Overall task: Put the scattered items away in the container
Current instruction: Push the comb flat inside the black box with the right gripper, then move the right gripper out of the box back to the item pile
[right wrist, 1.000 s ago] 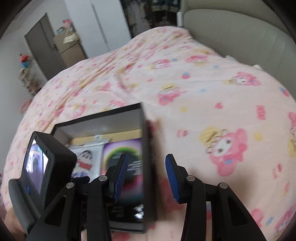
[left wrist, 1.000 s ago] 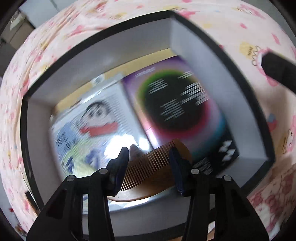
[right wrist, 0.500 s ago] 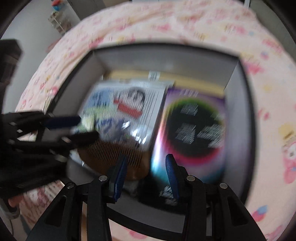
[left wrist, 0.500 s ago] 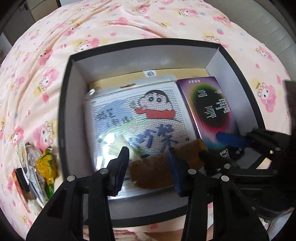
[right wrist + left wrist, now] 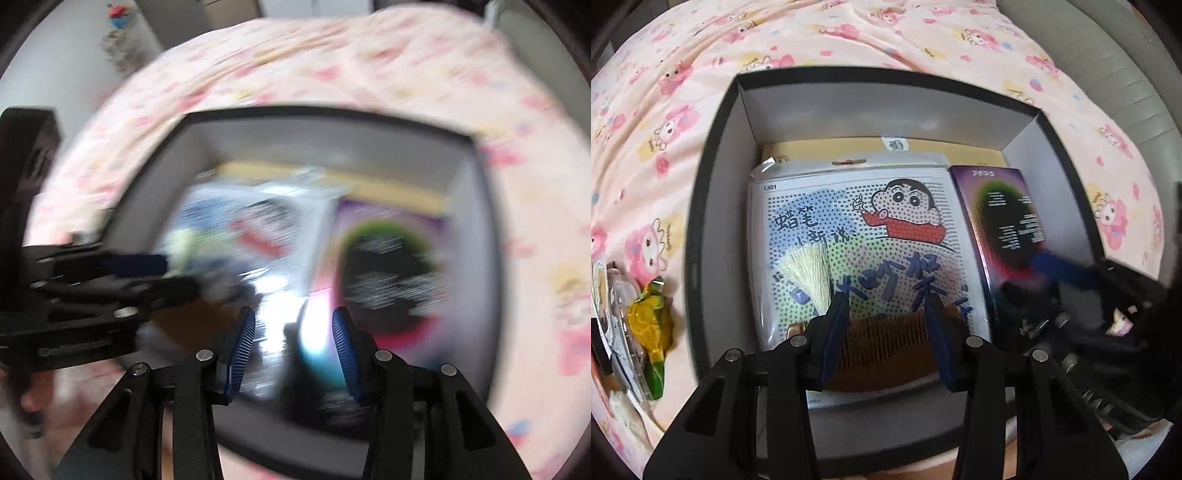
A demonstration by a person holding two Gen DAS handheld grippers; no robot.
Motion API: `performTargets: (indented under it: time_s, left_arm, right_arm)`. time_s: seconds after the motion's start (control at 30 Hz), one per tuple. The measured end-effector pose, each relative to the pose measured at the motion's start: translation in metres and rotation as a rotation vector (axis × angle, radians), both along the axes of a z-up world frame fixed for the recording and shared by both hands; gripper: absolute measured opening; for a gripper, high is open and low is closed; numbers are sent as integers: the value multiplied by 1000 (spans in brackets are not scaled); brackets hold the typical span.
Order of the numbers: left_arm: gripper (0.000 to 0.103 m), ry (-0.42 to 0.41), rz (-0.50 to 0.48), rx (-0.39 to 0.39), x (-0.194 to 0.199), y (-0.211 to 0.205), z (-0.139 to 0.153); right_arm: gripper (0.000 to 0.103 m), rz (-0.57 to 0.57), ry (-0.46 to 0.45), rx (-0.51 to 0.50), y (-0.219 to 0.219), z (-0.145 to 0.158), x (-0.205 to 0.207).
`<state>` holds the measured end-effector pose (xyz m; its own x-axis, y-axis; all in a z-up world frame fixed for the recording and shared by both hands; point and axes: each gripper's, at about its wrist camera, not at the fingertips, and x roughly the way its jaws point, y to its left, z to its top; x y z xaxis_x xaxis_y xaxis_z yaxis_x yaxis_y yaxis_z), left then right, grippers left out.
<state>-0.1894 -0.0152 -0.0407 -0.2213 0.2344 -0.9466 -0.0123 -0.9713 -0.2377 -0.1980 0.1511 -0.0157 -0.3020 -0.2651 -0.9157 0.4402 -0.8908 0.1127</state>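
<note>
Currently the left gripper point(image 5: 886, 325) points steeply down into the black box point(image 5: 713, 206), with the wooden comb point(image 5: 882, 343) lying between its two blue pads. The comb's long axis runs across the gap from pad to pad, its teeth pointing away from the camera and its cream tassel point(image 5: 809, 277) fanned out beyond the left-hand pad. The jaws have narrowed within the last second and then held; the pads appear to bear on the comb, so the reading is that the left gripper holds it. The comb lies low over the near end of the cartoon card pack point(image 5: 857, 229), which lies flat on the box floor beside the purple box point(image 5: 1004, 221); whether the comb already rests on the pack cannot be determined. The right gripper point(image 5: 293, 343) is also over the container, on the purple-box side, its jaws apart with nothing between them; its view is heavily blurred. The left gripper is therefore the one positioned for the coming move, judged to be a release. Since the comb lies crosswise to the jaws and inside the box walls, opening them should leave it on the pack. Outside the box, at the left edge of the left wrist view, a yellow-green wrapper point(image 5: 652, 325) and other small items remain on the pink bedspread point(image 5: 849, 40); these are nearer the left hand.
</note>
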Motion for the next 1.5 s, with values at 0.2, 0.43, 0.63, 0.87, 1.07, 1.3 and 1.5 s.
performTargets:
  time_s: [0.2, 0.43, 0.63, 0.87, 1.07, 1.3, 1.5]
  left_arm:
    - [42, -68, 6, -66, 3, 8, -16]
    - [41, -12, 20, -11, 11, 0, -7]
    - [41, 64, -39, 34, 24, 8, 0]
    - [43, 248, -14, 20, 56, 13, 40]
    - [44, 335, 15, -32, 95, 5, 77]
    - [57, 399, 1, -77, 140, 3, 107]
    - [57, 427, 30, -88, 164, -21, 121]
  right_arm:
    - [40, 26, -35, 4, -9, -11, 8]
    - [40, 49, -36, 47, -20, -13, 12]
    - [41, 11, -65, 25, -11, -9, 7]
    - [42, -32, 59, -26, 3, 31, 37]
    - [46, -95, 156, -99, 4, 51, 73]
    - [46, -141, 229, -118, 4, 75, 112]
    - [46, -122, 241, -150, -17, 91, 134]
